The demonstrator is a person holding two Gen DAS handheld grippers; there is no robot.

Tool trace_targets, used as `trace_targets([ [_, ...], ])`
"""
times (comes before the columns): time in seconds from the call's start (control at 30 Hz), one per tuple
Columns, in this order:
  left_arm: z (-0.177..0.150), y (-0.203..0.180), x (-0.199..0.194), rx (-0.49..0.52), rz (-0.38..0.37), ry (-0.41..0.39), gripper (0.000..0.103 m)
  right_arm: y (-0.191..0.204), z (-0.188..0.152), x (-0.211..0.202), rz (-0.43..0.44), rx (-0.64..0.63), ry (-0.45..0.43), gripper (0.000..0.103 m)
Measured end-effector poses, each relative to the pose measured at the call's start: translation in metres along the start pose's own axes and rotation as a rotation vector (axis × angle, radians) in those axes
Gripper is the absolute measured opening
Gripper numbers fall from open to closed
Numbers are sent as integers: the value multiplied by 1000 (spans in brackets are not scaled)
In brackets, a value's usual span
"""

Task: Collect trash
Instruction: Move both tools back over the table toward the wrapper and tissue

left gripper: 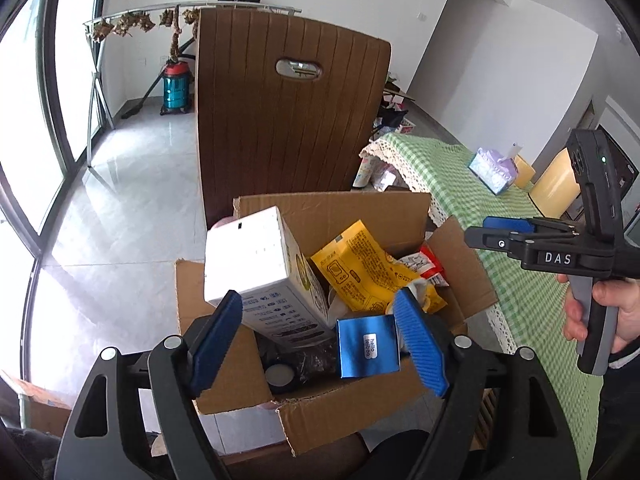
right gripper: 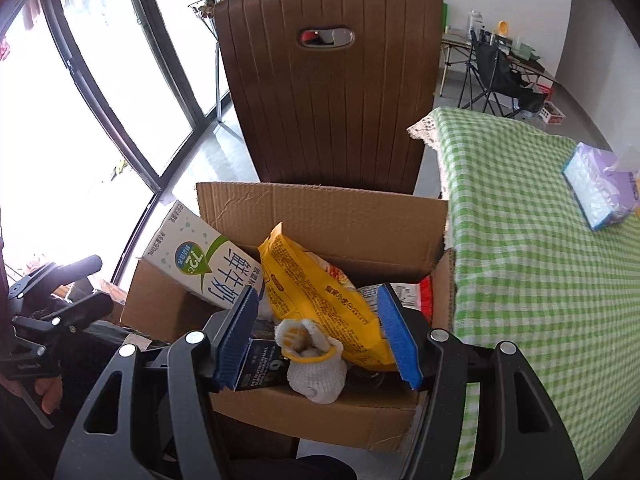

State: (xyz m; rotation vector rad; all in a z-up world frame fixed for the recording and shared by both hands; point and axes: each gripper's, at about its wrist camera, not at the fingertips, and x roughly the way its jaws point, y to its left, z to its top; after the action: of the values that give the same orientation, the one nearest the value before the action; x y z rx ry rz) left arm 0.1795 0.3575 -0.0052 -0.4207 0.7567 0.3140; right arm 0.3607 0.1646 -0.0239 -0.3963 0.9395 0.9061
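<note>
An open cardboard box (left gripper: 340, 208) (right gripper: 320, 208) stands on a chair seat and holds trash: a white milk carton (left gripper: 260, 272) (right gripper: 200, 264) leaning at the left, a yellow snack bag (left gripper: 364, 268) (right gripper: 316, 292), a blue packet (left gripper: 368, 346), a white glove (right gripper: 316, 360), a red-and-white wrapper (left gripper: 428, 266) and a dark box (right gripper: 260, 364). My left gripper (left gripper: 320, 340) is open and empty above the box's near side. My right gripper (right gripper: 318, 336) is open and empty above the box; it also shows in the left wrist view (left gripper: 476, 236).
A brown chair back (left gripper: 288, 120) (right gripper: 332, 88) rises behind the box. A table with a green checked cloth (left gripper: 500, 220) (right gripper: 540, 260) is at the right, bearing a tissue pack (left gripper: 494, 170) (right gripper: 600, 188). Glass doors are at the left.
</note>
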Motion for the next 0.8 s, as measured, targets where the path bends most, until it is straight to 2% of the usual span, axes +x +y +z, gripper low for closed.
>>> trace_targets([
  [0.13,10,-18,-26,13,64,-132,77,-34,-12,-38,-65,60,-101,60],
  [0.23,14,-38,-38,29,47,-187,84,-67,-29,-71,-164,113,-192,60],
  [0.37,16,-77,-38,91,-22,-200,89,-117,-69,-124,-289,206,-286,60],
  [0.47,15,-124,-29,157,-95,-201,90,-161,-113,-173,-372,294,-319,61],
  [0.57,10,-181,-15,226,-186,-180,93,-207,-165,-220,-483,385,-312,65],
  [0.7,-2,-251,2,291,-285,-159,95,-269,-247,-277,-607,574,-296,65],
  [0.8,-12,-304,19,336,-361,-119,95,-304,-307,-308,-661,722,-296,66],
])
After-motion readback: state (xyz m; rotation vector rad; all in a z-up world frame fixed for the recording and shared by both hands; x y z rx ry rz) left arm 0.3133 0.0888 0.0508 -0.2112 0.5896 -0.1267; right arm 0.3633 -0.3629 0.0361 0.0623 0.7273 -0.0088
